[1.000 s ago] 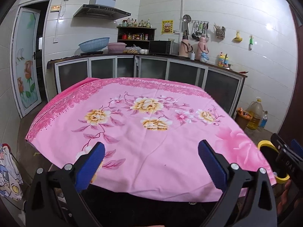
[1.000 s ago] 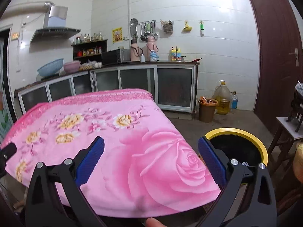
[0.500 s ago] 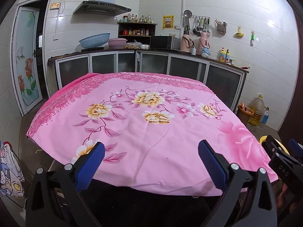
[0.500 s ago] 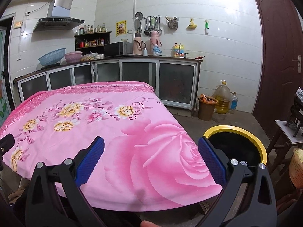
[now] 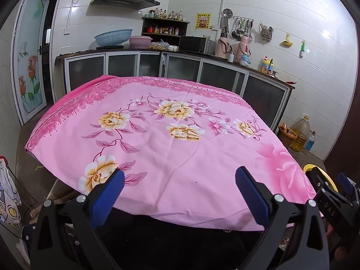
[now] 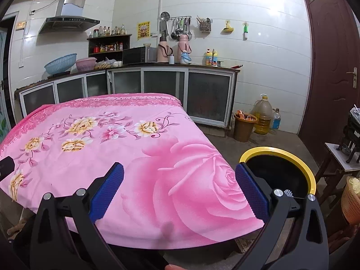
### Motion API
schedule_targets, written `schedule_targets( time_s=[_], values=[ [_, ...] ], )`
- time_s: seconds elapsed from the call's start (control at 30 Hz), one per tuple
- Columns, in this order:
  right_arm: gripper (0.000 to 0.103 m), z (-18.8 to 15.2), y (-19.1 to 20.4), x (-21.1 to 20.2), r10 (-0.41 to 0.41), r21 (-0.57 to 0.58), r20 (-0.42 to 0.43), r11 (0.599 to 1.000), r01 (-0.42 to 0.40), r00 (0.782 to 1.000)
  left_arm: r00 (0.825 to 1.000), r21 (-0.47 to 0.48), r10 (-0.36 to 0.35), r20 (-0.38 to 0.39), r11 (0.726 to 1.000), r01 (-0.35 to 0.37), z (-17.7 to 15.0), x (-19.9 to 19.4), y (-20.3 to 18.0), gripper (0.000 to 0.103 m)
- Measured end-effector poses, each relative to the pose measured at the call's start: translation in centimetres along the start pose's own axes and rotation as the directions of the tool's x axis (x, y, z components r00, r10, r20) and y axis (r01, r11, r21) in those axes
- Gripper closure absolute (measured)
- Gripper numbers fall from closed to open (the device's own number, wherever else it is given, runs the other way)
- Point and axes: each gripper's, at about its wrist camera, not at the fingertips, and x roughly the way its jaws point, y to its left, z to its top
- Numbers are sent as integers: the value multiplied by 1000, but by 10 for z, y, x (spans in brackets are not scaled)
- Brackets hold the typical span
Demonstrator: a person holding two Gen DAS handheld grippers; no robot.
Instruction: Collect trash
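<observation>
A table under a pink flowered cloth [image 5: 175,144] fills both views, also in the right wrist view [image 6: 126,148]. I see no trash on it. A black bin with a yellow rim [image 6: 279,157] stands on the floor at the table's right corner; a white object shows inside. Its rim peeks out in the left wrist view [image 5: 308,168]. My left gripper [image 5: 180,193] is open and empty at the table's near edge. My right gripper [image 6: 180,191] is open and empty at the near right corner, beside the bin. The right gripper also shows in the left wrist view [image 5: 333,202].
Kitchen counters with cabinets [image 5: 180,67] run behind the table. A brown bucket [image 6: 244,126], an oil jug [image 6: 262,117] and a small bottle stand on the floor at the right. A brown door [image 6: 333,67], a small stool [image 6: 342,157] and an orange basket [image 6: 351,200] are at the far right.
Both grippers have risen and pulled back a little, so more of the table's near edge shows. Both stay open and empty.
</observation>
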Motion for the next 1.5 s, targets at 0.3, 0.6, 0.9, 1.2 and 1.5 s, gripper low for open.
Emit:
schedule_targets(
  time_s=[0.3,0.6,0.9,1.2,1.5],
  values=[
    [8,-2,2,2,4,-7,-11,1000,-4,1000,1000,-12,-7,-12,1000,6,-1,2,1,8],
    [8,-4,2,4,11,-17,-17,1000,-11,1000,1000,0,-11,1,1000,11,-2,-2,-1,8],
    [8,-5,2,4,10,-16,-20,1000,-11,1000,1000,18,1,2,1000,-1,-2,-3,-6,8],
    [8,-6,2,5,19,-19,-29,1000,-19,999,1000,18,-9,6,1000,9,-2,-4,-5,8],
    [8,-7,3,4,20,-23,-29,1000,-21,999,1000,24,-13,11,1000,13,-1,-5,-7,8]
  ],
)
